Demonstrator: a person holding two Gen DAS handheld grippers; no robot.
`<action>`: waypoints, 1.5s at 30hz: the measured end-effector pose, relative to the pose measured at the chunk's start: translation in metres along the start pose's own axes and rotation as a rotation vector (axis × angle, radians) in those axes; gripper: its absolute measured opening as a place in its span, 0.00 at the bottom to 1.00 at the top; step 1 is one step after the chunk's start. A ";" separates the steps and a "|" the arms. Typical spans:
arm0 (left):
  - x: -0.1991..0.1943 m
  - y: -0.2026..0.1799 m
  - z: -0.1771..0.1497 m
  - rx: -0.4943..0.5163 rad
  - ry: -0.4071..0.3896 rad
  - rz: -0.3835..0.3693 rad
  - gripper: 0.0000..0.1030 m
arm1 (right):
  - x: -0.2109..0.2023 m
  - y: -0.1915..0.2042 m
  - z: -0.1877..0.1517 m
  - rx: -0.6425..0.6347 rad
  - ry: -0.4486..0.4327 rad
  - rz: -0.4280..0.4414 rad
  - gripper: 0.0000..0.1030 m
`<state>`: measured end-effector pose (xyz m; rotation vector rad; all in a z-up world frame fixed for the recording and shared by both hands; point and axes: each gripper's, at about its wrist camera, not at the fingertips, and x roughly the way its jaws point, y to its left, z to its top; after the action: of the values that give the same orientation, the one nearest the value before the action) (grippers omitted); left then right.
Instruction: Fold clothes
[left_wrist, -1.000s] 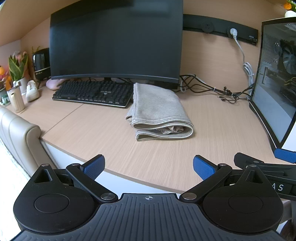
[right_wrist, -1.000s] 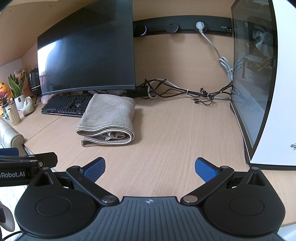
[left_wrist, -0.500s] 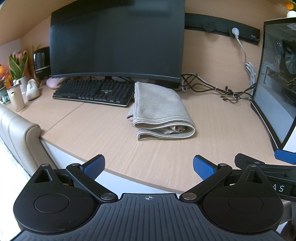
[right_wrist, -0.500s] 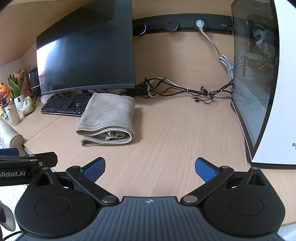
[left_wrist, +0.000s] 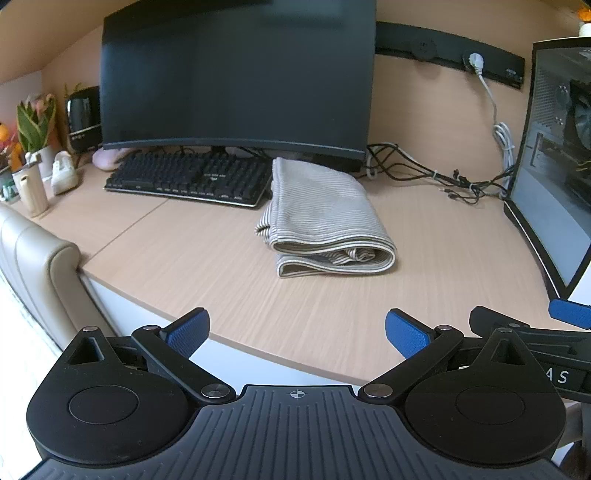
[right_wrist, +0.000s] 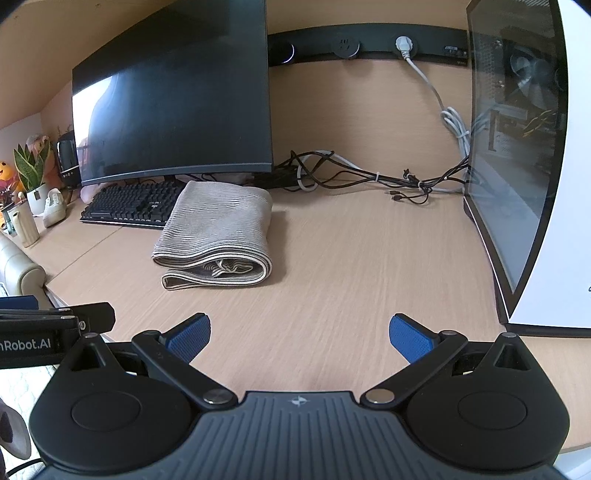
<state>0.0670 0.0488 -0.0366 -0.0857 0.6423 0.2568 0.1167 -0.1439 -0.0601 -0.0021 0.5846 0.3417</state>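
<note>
A grey striped garment (left_wrist: 325, 218) lies folded in a thick stack on the wooden desk (left_wrist: 207, 266), its folded layers facing me; it also shows left of centre as the same garment (right_wrist: 218, 236) in the right wrist view. My left gripper (left_wrist: 297, 330) hangs open over the desk's near edge, well short of the garment, nothing between its blue pads. My right gripper (right_wrist: 299, 334) is open too, above the desk and to the right of the garment. Each gripper shows at the edge of the other's view.
Behind the garment stand a black monitor (left_wrist: 236, 77) and a keyboard (left_wrist: 188, 179). A computer case (right_wrist: 524, 155) walls off the right side, with tangled cables (right_wrist: 369, 177) at the back. A beige chair back (left_wrist: 37, 258) and small ornaments (left_wrist: 33, 184) sit at left.
Both views have drifted slightly; the garment sits a little lower and nearer in the frames. Both grippers stay open and the garment has not moved on the desk.
</note>
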 end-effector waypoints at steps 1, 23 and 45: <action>0.001 0.000 0.000 0.000 0.001 0.000 1.00 | 0.000 0.000 0.000 0.000 0.001 0.000 1.00; 0.005 0.008 -0.001 0.005 0.012 -0.011 1.00 | 0.003 0.002 -0.003 -0.001 0.013 -0.001 1.00; 0.001 0.010 -0.003 0.014 -0.003 -0.026 1.00 | -0.006 0.003 -0.004 0.001 -0.005 -0.015 1.00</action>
<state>0.0637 0.0580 -0.0393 -0.0801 0.6393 0.2275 0.1092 -0.1437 -0.0599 -0.0042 0.5796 0.3271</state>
